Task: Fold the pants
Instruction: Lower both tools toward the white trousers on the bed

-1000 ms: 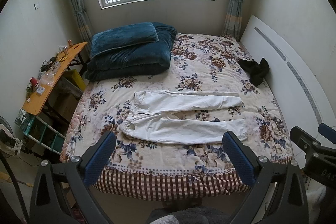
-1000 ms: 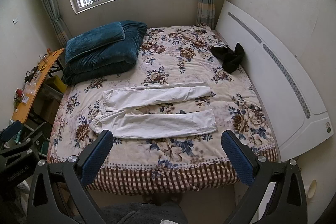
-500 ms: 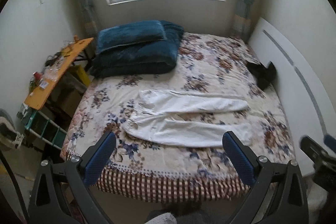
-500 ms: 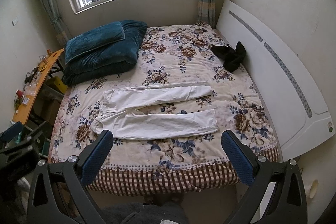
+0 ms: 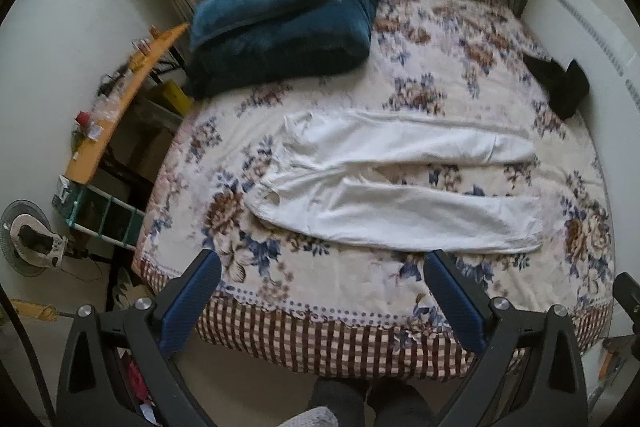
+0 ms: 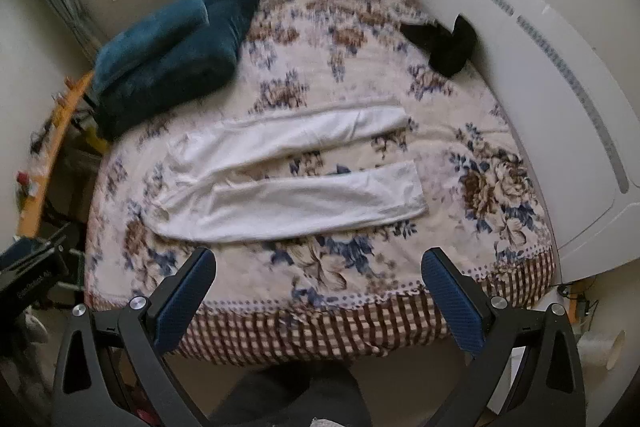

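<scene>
Closer over bed (image 5: 500, 39), both hand-held grippers (image 5: 322, 261) (image 6: 318, 259) spread, pants (image 6: 288, 179) flat

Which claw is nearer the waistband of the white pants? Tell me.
Left, by a small margin. The left claw hangs open before the bed edge, toward the waistband end. The right claw hangs open toward the cuffs. Neither touches the white pants.

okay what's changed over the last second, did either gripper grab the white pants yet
No. Both cameras have closed in on the bed and tilted down, so the white pants look larger. The left gripper and right gripper stay open and empty. The pants, blue blanket and black garment lie where they were.
</scene>
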Demonstrator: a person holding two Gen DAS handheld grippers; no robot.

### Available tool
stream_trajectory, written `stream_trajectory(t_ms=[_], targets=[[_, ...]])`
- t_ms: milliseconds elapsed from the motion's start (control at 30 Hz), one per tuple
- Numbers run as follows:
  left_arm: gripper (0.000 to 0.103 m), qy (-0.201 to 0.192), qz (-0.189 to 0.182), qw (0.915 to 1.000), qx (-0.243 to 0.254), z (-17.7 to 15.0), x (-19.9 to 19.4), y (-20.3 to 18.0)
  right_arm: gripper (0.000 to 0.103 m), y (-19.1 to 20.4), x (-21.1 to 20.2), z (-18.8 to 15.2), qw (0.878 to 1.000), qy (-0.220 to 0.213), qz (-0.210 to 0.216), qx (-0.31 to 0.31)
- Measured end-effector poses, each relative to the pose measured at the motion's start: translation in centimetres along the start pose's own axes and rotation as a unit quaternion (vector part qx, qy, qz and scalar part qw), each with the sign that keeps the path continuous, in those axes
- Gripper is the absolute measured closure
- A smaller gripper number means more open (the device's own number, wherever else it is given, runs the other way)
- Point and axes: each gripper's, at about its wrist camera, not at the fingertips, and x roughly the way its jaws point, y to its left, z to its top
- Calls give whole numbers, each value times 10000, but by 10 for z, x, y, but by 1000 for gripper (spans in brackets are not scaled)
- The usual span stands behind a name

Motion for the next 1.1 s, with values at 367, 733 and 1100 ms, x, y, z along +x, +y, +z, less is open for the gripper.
stream_trajectory(t_ms=[367,733,1100], targets=[[0,832,-289,9961,39,93,135,-13,0,-7,182,64,9944,955,10,449],[0,1679,-326,9853,-35,178,326,37,0,94,381,154,9827,1698,186,721],[25,2530,-493,9600,-1091,198,522,99,13,117,616,185,9236,2531,666,2800]])
